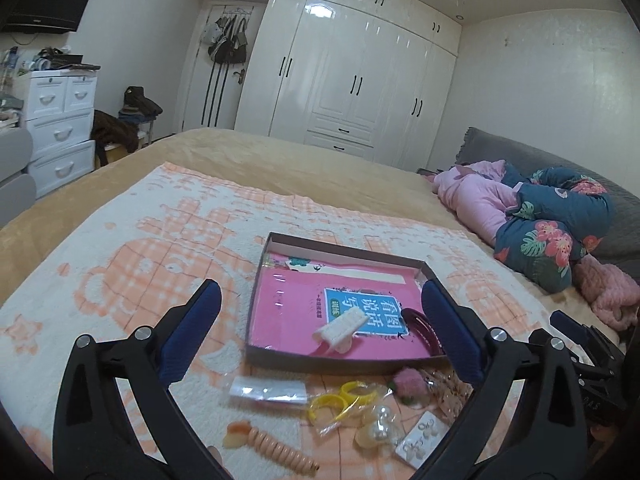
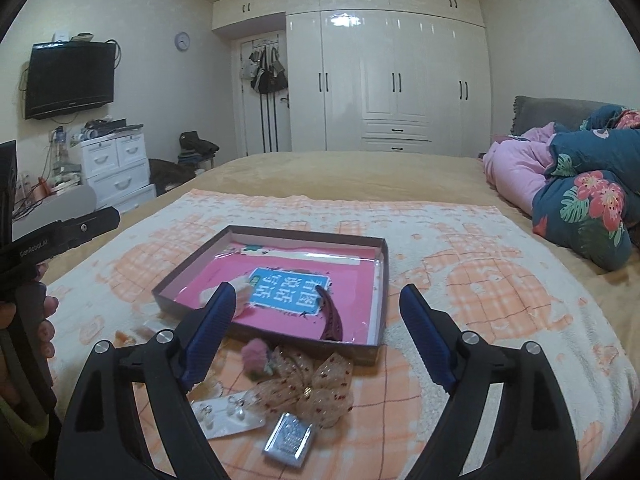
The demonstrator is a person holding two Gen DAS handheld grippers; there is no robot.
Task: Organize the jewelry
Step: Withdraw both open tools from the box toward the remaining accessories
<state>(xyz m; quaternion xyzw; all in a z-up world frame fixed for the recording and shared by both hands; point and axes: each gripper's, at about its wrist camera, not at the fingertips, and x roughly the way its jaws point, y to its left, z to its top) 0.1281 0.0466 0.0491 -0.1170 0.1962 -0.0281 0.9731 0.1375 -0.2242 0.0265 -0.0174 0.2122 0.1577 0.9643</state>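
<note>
Beyond spread tongs [image 2: 316, 332], tray [image 2: 192, 266] holds white clip [image 1: 342, 328], dark headband [image 2: 332, 316].

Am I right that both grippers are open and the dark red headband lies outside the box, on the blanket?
Not quite. The headband lies inside the box, on the pink book, as the right wrist view shows. The rest holds: the left gripper and right gripper are both open and hold nothing.

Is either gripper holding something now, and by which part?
Nothing is held. The left gripper and the right gripper are both open, above the blanket.
</note>
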